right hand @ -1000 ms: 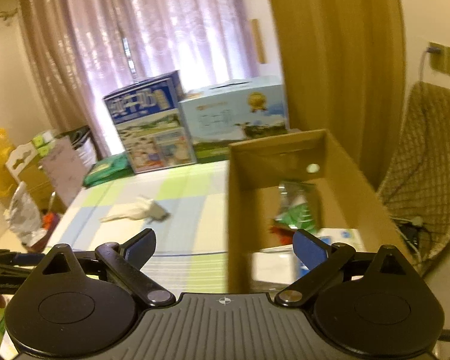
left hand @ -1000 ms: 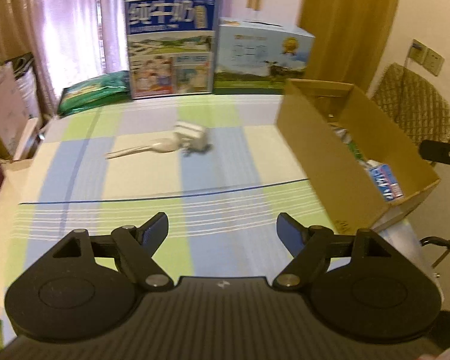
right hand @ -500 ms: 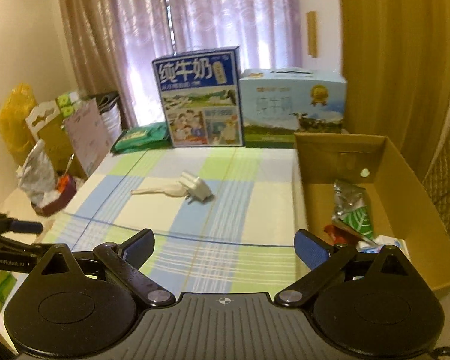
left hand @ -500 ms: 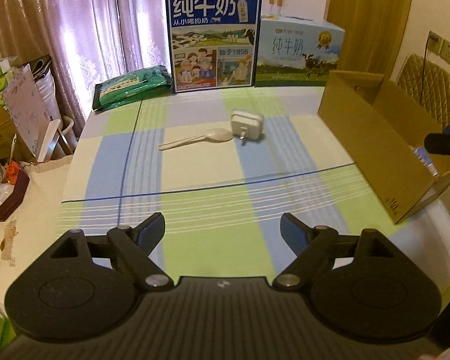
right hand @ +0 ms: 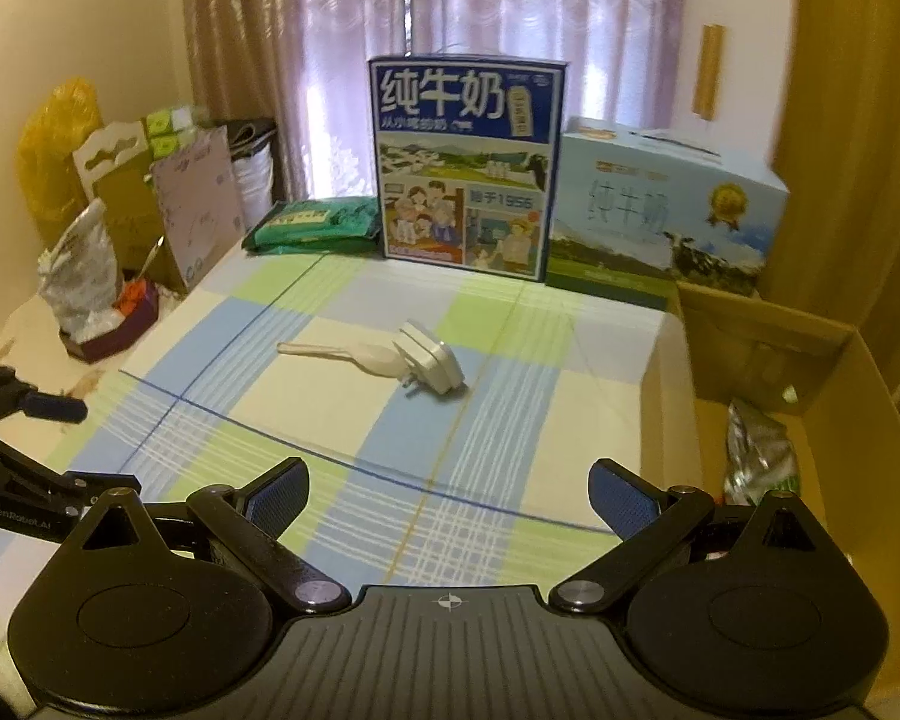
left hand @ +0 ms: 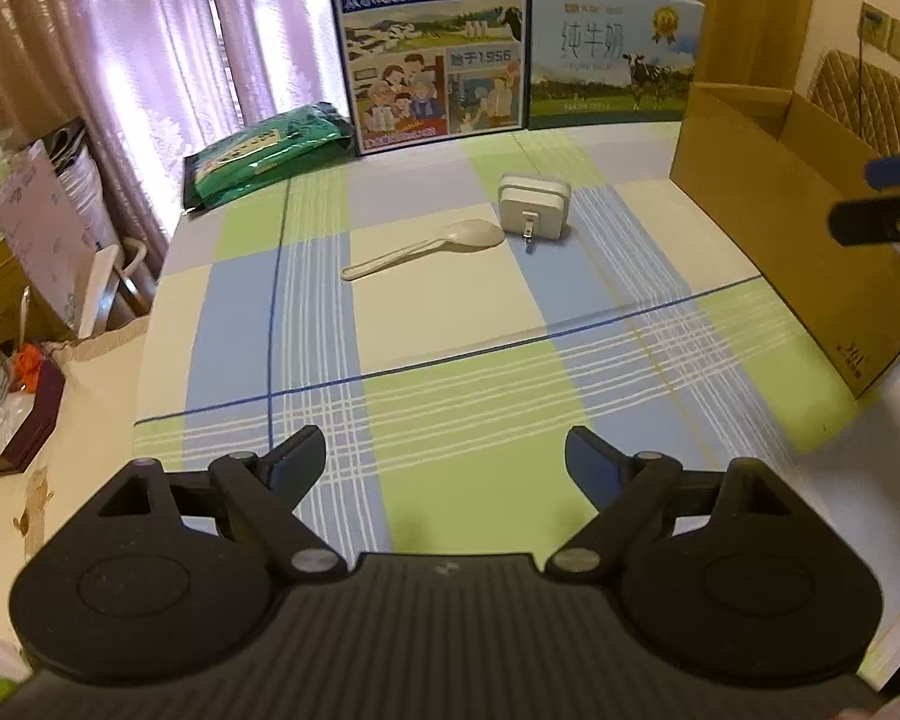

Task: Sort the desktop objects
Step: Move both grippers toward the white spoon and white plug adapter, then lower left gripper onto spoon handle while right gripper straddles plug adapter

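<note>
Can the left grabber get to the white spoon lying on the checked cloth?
Probably yes. The left gripper is open and empty, and only bare checked tablecloth lies between it and the white plastic spoon. The white plug adapter beside the bowl end leaves the handle free.

Black tool (left hand: 447,459), blue-padded fingers (left hand: 588,459)

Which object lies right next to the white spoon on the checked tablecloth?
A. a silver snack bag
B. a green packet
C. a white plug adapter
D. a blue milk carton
C: the white plug adapter lies at the bowl end of the white spoon in the middle of the tablecloth, while the other things named are further away.
</note>
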Demonstrator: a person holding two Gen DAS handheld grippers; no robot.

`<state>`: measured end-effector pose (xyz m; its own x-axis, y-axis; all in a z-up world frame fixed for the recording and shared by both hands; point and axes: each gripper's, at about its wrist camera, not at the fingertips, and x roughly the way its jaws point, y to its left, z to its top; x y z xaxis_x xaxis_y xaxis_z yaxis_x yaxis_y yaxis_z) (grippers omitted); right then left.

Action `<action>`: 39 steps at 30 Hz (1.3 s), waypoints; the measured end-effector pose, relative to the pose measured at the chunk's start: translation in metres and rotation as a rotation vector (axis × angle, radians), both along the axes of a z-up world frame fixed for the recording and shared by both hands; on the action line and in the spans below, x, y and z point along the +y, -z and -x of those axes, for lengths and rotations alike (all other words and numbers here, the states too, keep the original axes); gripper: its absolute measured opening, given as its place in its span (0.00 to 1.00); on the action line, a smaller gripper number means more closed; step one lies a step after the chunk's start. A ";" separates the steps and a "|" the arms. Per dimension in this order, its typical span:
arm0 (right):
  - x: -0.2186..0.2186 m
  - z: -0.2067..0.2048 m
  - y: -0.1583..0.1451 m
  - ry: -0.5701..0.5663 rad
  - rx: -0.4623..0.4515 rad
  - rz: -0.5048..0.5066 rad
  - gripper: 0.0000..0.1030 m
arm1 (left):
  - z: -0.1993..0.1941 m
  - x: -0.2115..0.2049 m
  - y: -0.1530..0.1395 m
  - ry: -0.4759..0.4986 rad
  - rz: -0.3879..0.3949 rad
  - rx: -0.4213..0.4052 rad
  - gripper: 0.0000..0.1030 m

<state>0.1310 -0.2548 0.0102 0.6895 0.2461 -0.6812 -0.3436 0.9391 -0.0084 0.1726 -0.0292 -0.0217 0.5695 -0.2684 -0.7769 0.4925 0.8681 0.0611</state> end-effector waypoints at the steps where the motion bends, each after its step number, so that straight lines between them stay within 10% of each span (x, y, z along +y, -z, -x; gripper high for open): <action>1: 0.003 -0.006 0.003 -0.014 0.002 0.014 0.94 | -0.004 -0.001 0.002 0.012 0.002 0.000 0.82; 20: 0.032 -0.150 0.059 -0.294 0.059 0.151 0.78 | -0.122 -0.039 0.047 0.334 -0.111 -0.098 0.81; 39: 0.060 -0.207 0.112 -0.421 0.067 0.197 0.56 | -0.217 -0.076 0.099 0.512 -0.187 -0.109 0.45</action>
<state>0.3377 -0.1949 -0.1015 0.5104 0.3563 -0.7827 -0.7002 0.7005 -0.1377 0.3899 -0.1049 -0.1206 0.4825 -0.3947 -0.7819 0.8308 0.4890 0.2658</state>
